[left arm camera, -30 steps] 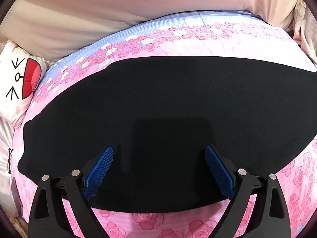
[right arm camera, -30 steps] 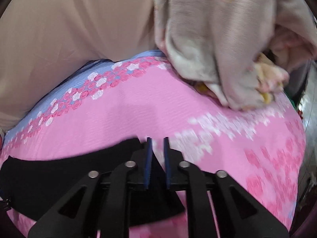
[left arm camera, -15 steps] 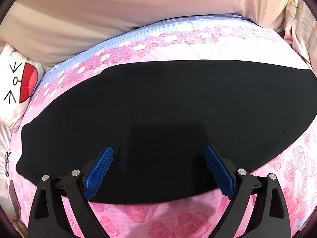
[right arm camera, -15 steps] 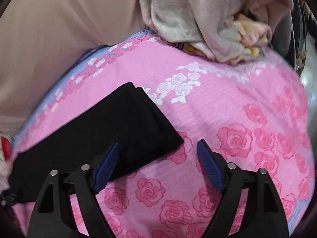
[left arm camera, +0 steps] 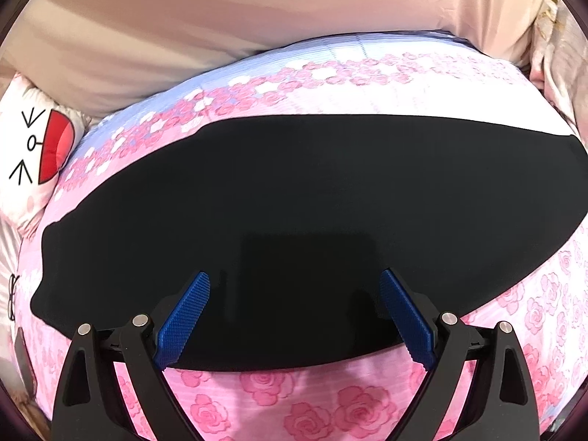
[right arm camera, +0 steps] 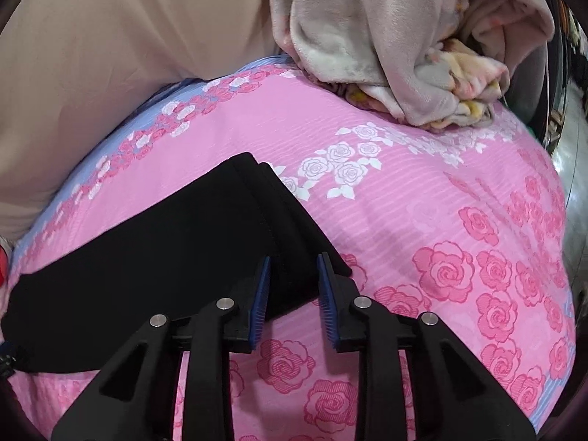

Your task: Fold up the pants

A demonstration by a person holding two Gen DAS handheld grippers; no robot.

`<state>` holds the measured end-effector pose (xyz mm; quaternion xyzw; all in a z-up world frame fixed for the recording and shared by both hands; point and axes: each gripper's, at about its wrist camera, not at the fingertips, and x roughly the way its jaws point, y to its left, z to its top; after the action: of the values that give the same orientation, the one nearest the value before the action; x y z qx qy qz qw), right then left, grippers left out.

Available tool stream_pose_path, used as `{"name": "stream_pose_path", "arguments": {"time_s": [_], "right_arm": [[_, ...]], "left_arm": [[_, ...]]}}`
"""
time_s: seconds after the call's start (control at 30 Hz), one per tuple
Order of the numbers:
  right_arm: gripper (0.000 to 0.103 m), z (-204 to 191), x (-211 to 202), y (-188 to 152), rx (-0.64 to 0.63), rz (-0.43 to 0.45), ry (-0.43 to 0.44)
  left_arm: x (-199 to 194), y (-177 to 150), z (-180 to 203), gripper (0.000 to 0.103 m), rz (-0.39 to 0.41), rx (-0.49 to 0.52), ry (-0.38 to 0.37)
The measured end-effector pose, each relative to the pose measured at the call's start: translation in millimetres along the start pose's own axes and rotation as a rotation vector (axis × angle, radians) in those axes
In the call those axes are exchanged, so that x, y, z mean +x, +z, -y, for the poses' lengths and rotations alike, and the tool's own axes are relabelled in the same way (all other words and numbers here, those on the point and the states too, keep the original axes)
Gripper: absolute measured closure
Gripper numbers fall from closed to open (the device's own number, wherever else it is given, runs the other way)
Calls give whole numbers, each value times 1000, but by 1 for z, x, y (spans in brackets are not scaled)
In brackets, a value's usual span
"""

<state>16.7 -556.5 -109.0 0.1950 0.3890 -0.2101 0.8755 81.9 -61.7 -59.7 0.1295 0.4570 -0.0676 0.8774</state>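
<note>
Left wrist view: the black pants (left arm camera: 312, 220) lie flat as a long dark band across the pink rose-print bed (left arm camera: 294, 397), already laid leg on leg by the look of it. The cloth looks soft, light and limp, so it should sag and slide wherever it is not supported. The left claw (left arm camera: 296, 316) points steeply down over the near edge, its blue pads (left arm camera: 183, 316) spread wide, gripping nothing.

Right wrist view: the hem end of the pants (right arm camera: 165, 257) reaches to the right claw (right arm camera: 294, 294), which tilts down onto the near corner. Its jaws have just been closing and now stand narrow with that corner between them, though a gap shows (not clamped, I judge). Both layers at a corner are the sensible hold. A beige blanket (right arm camera: 386, 36) is heaped at the bed's far side.
</note>
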Motion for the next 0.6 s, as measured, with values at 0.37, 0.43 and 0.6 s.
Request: {"name": "stream_pose_path", "arguments": {"time_s": [0.37, 0.43, 0.6], "right_arm": [[81, 10, -1, 7, -23, 17, -48], [72, 8, -7, 4, -23, 24, -57], [45, 29, -6, -2, 116, 13, -7]], "left_arm": [[7, 2, -3, 11, -15, -17, 20], [8, 1, -5, 11, -20, -24, 17], [8, -4, -16, 11, -22, -39, 28]]}}
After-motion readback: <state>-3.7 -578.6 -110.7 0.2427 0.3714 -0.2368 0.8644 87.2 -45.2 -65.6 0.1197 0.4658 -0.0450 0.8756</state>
